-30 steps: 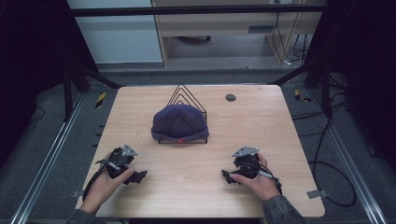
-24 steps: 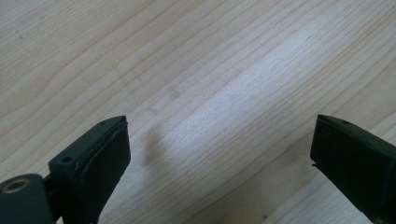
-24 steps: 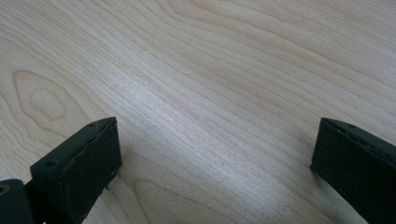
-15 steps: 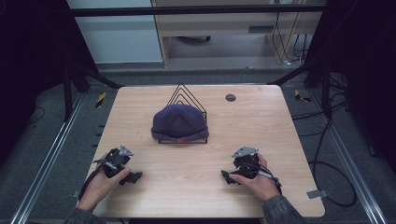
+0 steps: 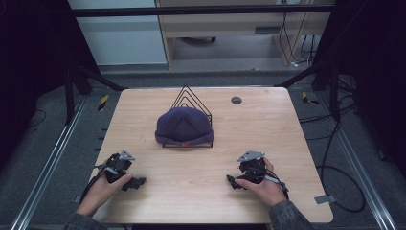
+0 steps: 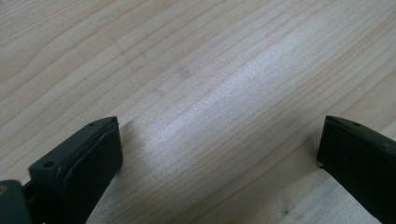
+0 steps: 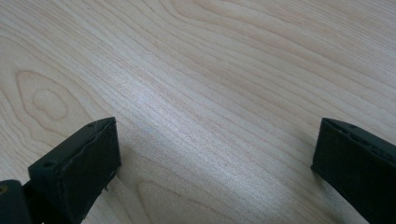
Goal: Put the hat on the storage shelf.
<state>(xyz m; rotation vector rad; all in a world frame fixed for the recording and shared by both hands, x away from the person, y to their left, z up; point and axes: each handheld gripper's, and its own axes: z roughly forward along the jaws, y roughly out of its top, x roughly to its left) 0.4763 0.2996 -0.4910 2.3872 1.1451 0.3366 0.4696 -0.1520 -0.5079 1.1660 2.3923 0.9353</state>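
L gripper [image 5: 135,182] sits low on the near-left part of the table [image 5: 287,124], held in the person's left hand [image 5: 103,189]. Jaws wide apart, have just been opening a bit further; nothing btwn them. In the left gripper view the two black jaws frame bare wood grain, pads [image 6: 100,163] just above the surface.

R gripper [image 5: 231,181] at near-right, in the right hand [image 5: 263,184], tips pointing inward toward table centre. Jaws also spread wide, nothing clamped; right gripper view gives plain wood w/ a knot mark at left, pads [image 7: 95,158] close over the board.

Both grippers well apart from each other and from the cap.

Dark blue knit cap [image 5: 184,124] sits at table centre, draped over a black wire rack [image 5: 191,96]; the rack's triangular loops rise behind the cap, its base bar runs along the cap's front edge. Small red tag on the cap's lower hem.

Small dark round disc [image 5: 236,100] lies on the far part of the table, right of the rack.
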